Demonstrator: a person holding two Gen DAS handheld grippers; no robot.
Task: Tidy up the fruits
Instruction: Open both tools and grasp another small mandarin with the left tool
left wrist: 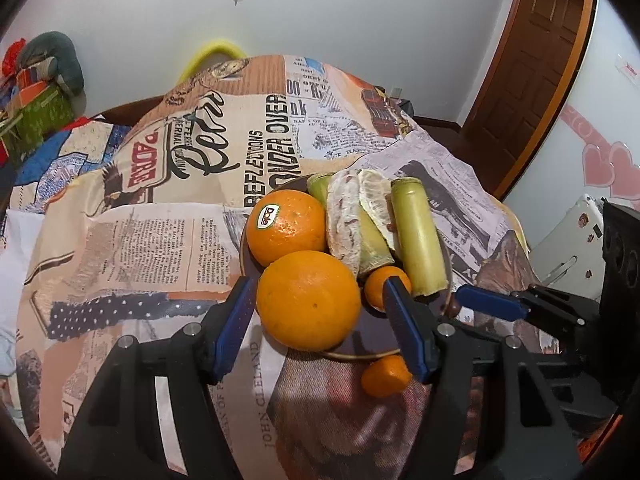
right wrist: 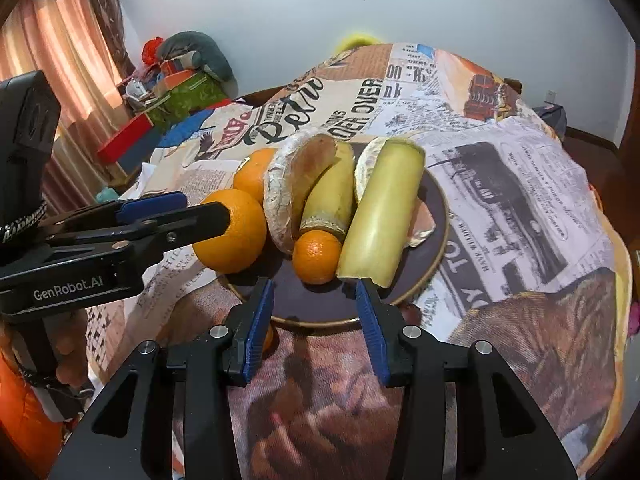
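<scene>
Behind the right tool (right wrist: pixel 316 320), a half-hidden mandarin (right wrist: pixel 267 338).

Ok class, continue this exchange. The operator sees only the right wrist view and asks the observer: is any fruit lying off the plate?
Observer: Yes. The left wrist view shows a small mandarin lying on the cloth, just outside the near rim of the plate.
Operator: Is the left gripper squeezing the big orange?
Observer: No. The left gripper is open. Its fingers stand either side of the big orange, with a clear gap at the right-hand one.
Operator: Any labels on the fruit?
Observer: The far orange carries a Dole sticker, turned away from your camera.
</scene>
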